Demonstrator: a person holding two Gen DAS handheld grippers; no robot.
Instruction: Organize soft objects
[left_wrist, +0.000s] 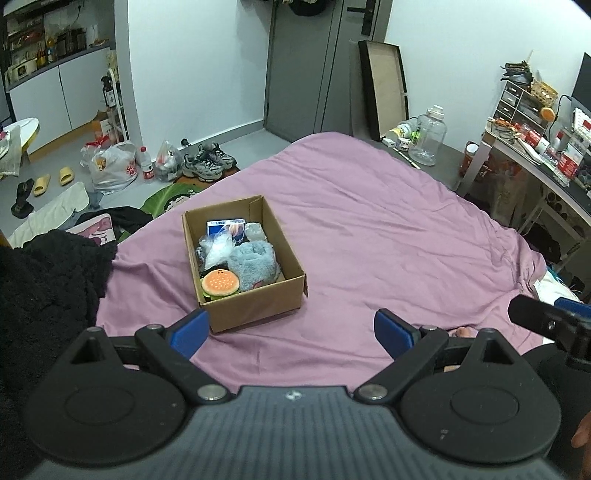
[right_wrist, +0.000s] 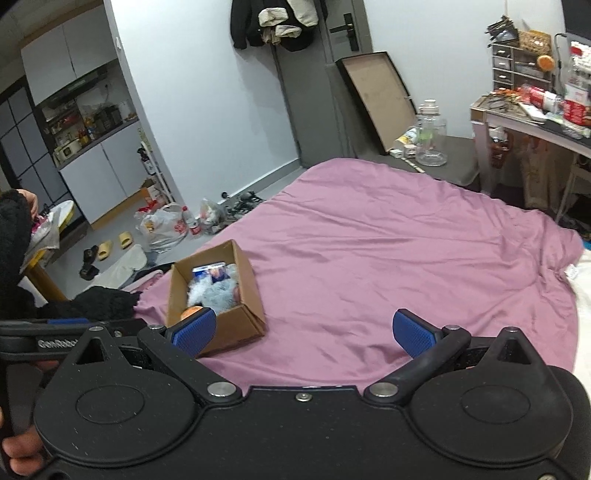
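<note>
Hovering both claws near the cardboard box (left_wrist: 243, 258), left gripper (left_wrist: 291, 332) and right gripper (right_wrist: 304, 332) spread, empty; burger plush (left_wrist: 220, 282) and grey plush (left_wrist: 253, 264) sit inside, apparently packed.

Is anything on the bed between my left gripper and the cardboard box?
Nothing visible: only bare purple bedsheet lies between the open left gripper and the cardboard box, which sits just ahead of its left finger.
</note>
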